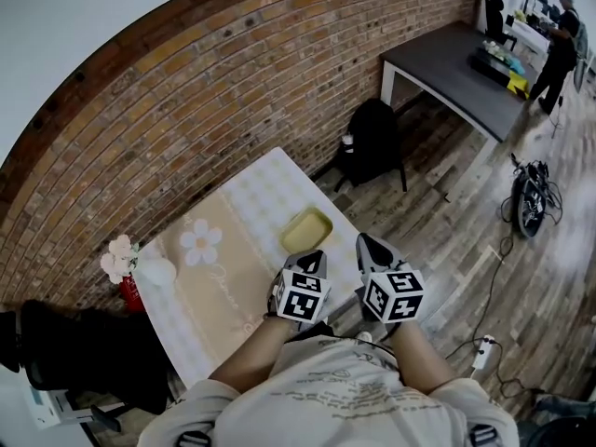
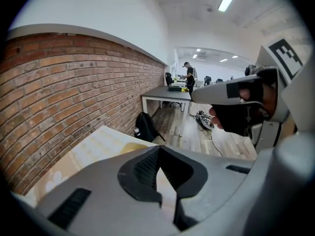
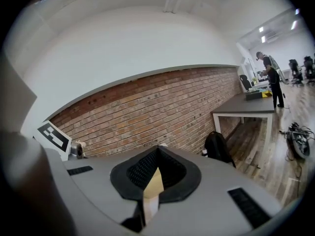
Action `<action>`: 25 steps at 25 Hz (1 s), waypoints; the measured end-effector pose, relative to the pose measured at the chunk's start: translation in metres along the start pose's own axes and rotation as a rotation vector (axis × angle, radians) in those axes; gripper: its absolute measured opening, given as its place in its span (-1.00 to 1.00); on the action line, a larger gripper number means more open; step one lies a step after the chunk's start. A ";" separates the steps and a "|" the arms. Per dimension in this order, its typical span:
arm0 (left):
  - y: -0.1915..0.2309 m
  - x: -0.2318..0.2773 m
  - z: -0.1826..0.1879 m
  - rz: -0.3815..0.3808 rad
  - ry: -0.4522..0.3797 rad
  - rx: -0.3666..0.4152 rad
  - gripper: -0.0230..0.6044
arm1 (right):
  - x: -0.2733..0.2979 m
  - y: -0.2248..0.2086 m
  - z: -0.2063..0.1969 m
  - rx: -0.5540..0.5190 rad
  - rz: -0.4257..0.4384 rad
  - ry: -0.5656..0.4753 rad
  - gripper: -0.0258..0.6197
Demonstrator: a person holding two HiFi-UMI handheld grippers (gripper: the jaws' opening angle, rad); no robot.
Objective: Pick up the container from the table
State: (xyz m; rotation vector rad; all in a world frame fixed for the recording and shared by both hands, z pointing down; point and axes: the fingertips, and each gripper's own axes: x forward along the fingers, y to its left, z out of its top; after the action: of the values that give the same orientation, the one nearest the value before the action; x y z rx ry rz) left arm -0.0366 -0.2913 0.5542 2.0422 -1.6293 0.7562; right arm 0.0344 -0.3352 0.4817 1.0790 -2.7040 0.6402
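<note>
A brick wall (image 1: 186,101) of red-brown courses curved behind a small table (image 1: 256,194). The table carried a cloth (image 1: 219,287) with beige and pale checked bands and one large white daisy (image 1: 200,240) printed on it. Faint script ran across the beige band, too small to read. The floor (image 1: 447,231) was grey-brown wooden plank. A black backpack (image 1: 372,142) sat on it near the table's far corner. Farther along the wall stood a dark grey desk (image 1: 452,73) on white legs, with a person (image 1: 562,49) in dark clothes at its far end. A tangle of cables (image 1: 533,198) and a white power strip (image 1: 484,347) lay on the planks.

At the tabletop's left corner, next to the bricks, a rounded white vase (image 1: 156,271) held pale pink and white flowers (image 1: 119,257).

The container (image 1: 307,229), a shallow yellow tray with rounded corners and a smooth plastic look, lay close to the tabletop's right edge, with nothing gripping it. It sat just ahead of the left gripper (image 1: 312,254).

Both tools were matt grey plastic with black ribbed pads. Each carried a cube with black-and-white square markers, which held no letters. The left gripper's jaws met at their tips with nothing between them, and only cloth showed through the wedge behind. The right gripper (image 1: 365,240), held over the table's right edge, was likewise closed and empty. The wearer's pale shirt (image 1: 345,399) bore rows of print that could not be read.
</note>
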 end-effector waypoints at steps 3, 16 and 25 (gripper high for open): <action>0.011 0.009 -0.002 0.007 0.015 0.006 -0.91 | 0.010 0.002 0.002 -0.009 -0.002 0.007 -0.92; 0.030 0.058 -0.018 -0.049 0.099 0.080 -0.88 | 0.040 -0.019 -0.018 0.002 -0.048 0.098 -0.92; 0.036 0.107 -0.041 -0.093 0.216 0.168 -0.71 | 0.052 -0.043 -0.033 0.010 -0.091 0.148 -0.92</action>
State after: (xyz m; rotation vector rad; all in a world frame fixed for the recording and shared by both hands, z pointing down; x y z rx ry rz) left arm -0.0602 -0.3538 0.6540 2.0505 -1.3827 1.0713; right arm 0.0258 -0.3806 0.5405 1.1034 -2.5146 0.6899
